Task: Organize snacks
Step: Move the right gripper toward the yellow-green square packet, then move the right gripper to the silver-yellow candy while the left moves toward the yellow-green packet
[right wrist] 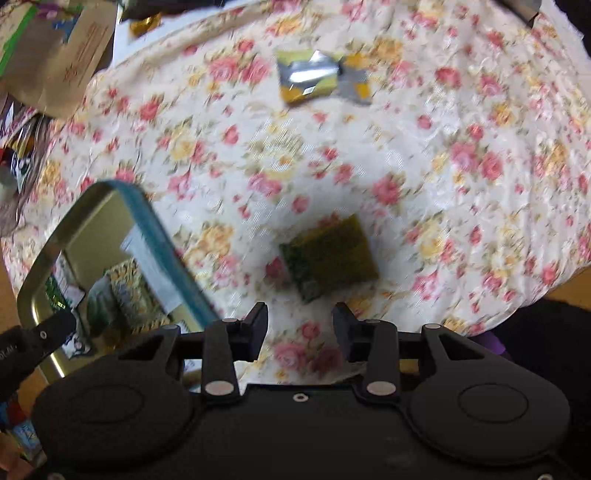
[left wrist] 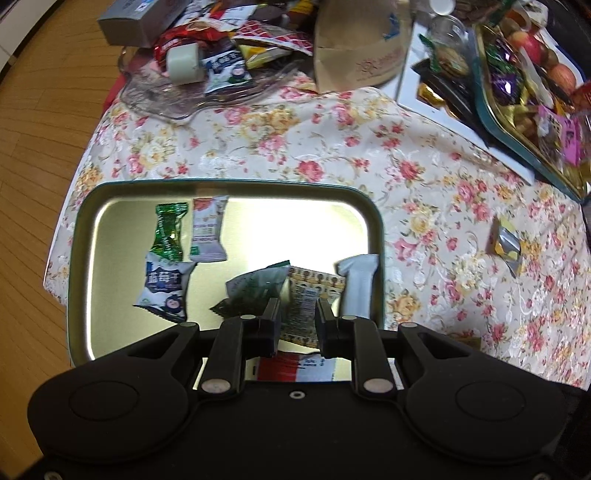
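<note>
I hover my left gripper [left wrist: 297, 317], fingers parted and empty, over the tin tray [left wrist: 79, 236] collecting snacks, while my spread, empty right gripper [right wrist: 300, 325] lines up on the olive packet [right wrist: 330, 258] lying on the floral cloth [right wrist: 443, 184].

floral tablecloth [left wrist: 295, 147] across centre, wooden floor [left wrist: 37, 147] at left, brown paper bag [left wrist: 354, 44] top centre, grey box [left wrist: 140, 22] upper left

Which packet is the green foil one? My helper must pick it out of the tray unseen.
Start at the teal-rimmed metal tray on the floral tablecloth. At its far left lies the green foil packet, beside a white packet. It alone is shiny green with twisted ends.
</note>
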`<action>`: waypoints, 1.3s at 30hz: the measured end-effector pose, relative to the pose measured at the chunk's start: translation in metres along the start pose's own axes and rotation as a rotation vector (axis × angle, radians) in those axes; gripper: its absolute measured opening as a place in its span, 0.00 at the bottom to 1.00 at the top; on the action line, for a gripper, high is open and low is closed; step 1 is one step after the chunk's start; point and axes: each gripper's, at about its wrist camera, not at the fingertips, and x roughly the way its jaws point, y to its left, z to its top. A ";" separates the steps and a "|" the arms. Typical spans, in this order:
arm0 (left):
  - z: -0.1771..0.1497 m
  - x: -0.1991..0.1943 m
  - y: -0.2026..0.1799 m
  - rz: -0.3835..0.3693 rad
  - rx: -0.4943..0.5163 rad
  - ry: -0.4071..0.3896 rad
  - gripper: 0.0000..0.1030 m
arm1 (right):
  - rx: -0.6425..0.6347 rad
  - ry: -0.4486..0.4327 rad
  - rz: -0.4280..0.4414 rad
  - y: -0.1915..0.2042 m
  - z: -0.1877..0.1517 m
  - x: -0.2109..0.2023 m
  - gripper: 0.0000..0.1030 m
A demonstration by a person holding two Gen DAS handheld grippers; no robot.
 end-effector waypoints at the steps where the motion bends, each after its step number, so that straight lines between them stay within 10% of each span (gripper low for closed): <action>1: 0.000 0.000 -0.005 0.002 0.012 0.000 0.29 | -0.014 -0.035 -0.014 -0.002 0.003 -0.003 0.40; 12: -0.008 0.003 -0.069 0.006 0.158 0.007 0.29 | -0.107 -0.400 -0.227 -0.033 0.011 -0.051 0.49; 23: -0.013 0.012 -0.112 0.039 0.221 0.020 0.28 | -0.120 -0.362 -0.210 -0.061 0.020 -0.054 0.63; 39: -0.013 0.007 -0.140 0.034 0.246 -0.002 0.29 | -0.061 -0.190 -0.149 -0.087 0.039 -0.021 0.56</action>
